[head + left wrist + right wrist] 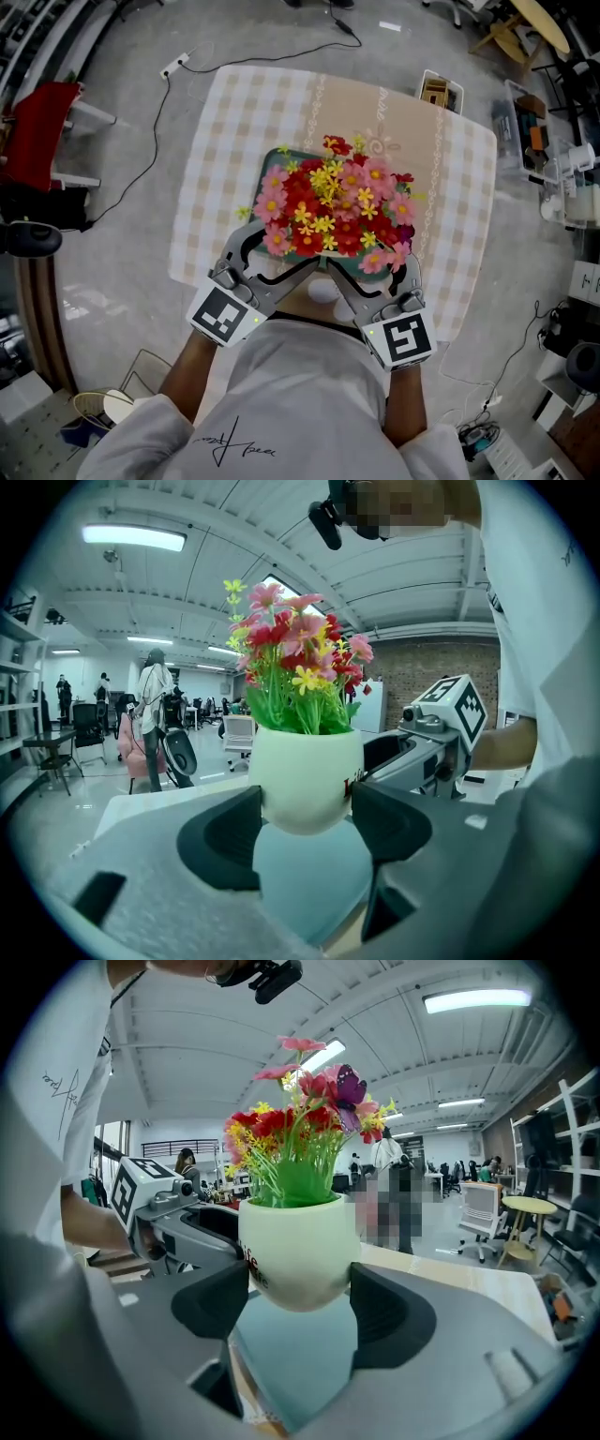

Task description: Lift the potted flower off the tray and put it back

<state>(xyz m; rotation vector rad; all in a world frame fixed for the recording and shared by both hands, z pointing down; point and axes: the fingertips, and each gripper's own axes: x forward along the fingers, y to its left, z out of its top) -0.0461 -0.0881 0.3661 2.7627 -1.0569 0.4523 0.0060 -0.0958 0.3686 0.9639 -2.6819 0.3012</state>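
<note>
The potted flower, a white pot (305,775) full of red, pink and yellow blooms (333,211), is clamped between both grippers. My left gripper (305,822) has its dark pads pressed on the pot's two sides. From the opposite side my right gripper (298,1302) is shut on the same pot (298,1251). In the head view the left gripper (286,248) and right gripper (370,267) reach under the bouquet, which hides the pot. The teal tray (309,883) lies right beneath the pot; whether the pot touches it I cannot tell.
The tray's far edge (281,155) shows on a checked tablecloth (244,122). A small box (441,92) sits at the table's far right corner. A cable (169,103) runs over the floor at left, and shelving with clutter (562,169) stands at right.
</note>
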